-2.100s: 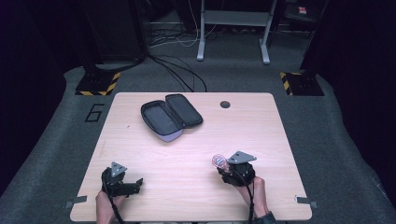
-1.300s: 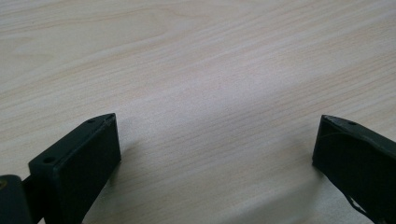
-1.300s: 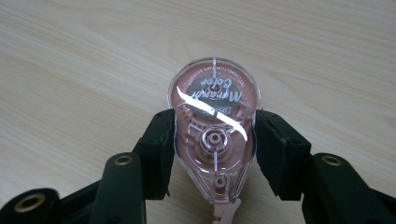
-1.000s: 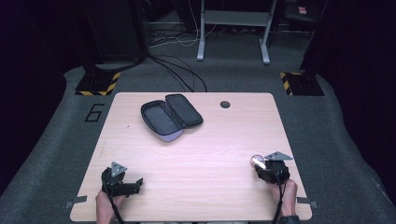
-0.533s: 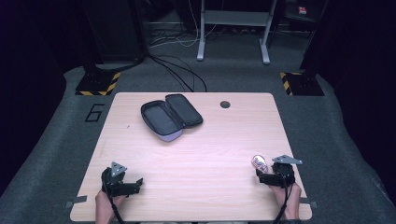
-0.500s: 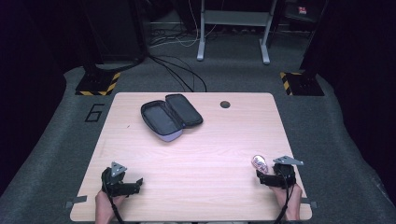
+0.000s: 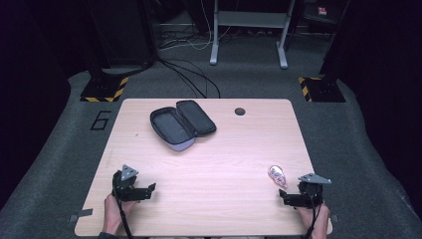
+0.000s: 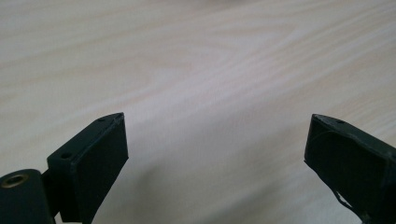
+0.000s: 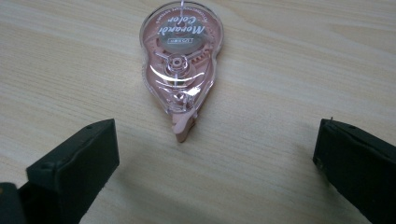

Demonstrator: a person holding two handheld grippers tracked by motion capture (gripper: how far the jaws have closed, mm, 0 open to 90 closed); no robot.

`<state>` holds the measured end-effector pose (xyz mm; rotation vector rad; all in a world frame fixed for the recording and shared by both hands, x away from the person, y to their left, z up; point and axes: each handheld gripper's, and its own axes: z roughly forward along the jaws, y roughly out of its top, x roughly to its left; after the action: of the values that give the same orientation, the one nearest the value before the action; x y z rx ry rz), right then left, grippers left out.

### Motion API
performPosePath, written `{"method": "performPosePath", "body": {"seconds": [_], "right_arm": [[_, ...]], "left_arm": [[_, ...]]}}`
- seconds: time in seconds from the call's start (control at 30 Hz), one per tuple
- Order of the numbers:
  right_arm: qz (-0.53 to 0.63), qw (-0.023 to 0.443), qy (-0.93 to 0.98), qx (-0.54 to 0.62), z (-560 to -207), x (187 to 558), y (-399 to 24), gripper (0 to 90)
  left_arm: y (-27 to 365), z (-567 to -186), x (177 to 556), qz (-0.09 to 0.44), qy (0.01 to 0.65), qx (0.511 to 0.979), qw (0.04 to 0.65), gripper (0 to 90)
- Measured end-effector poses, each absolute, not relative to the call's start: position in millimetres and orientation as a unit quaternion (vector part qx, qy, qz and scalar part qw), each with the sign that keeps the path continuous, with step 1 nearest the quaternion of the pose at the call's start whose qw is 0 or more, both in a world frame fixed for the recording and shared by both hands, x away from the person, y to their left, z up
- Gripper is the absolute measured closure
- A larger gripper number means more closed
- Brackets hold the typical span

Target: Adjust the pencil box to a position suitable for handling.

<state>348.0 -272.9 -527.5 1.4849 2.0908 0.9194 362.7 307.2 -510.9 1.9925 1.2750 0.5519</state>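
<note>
While my right gripper (image 9: 215, 154) gapes empty, jaws just opened, the correction tape (image 9: 181, 60) lies dead ahead.
Its long axis points straight at me, near the surface's (image 7: 209, 164) right edge; my open left gripper (image 7: 149, 189) sits far off.

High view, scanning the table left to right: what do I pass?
left gripper → open pencil case → table's round hole → pink correction tape dispenser → right gripper
</note>
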Motion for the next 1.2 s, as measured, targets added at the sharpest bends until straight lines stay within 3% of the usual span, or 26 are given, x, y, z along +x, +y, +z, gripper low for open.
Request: {"method": "performPosePath", "body": {"seconds": [0.37,0.63,0.83,1.2], "right_arm": [[0.318,0.223,0.753,0.531,-529.2,347.4,-268.0,0.0],[0.317,0.226,0.751,0.533,-529.3,346.9,-268.5,0.4],[0.317,0.225,0.750,0.535,-529.3,346.7,-268.3,0.5],[0.321,0.225,0.748,0.535,-529.3,346.8,-268.2,1.2]], "left_arm": [[281.0,-474.1,417.9,0.202,0.435,0.801,0.358,11.3],[259.6,-463.4,455.1,0.193,0.411,0.815,0.359,11.4],[247.9,-462.1,477.0,0.193,0.402,0.820,0.359,16.3],[229.8,-472.7,502.7,0.187,0.379,0.835,0.352,45.4]]}}
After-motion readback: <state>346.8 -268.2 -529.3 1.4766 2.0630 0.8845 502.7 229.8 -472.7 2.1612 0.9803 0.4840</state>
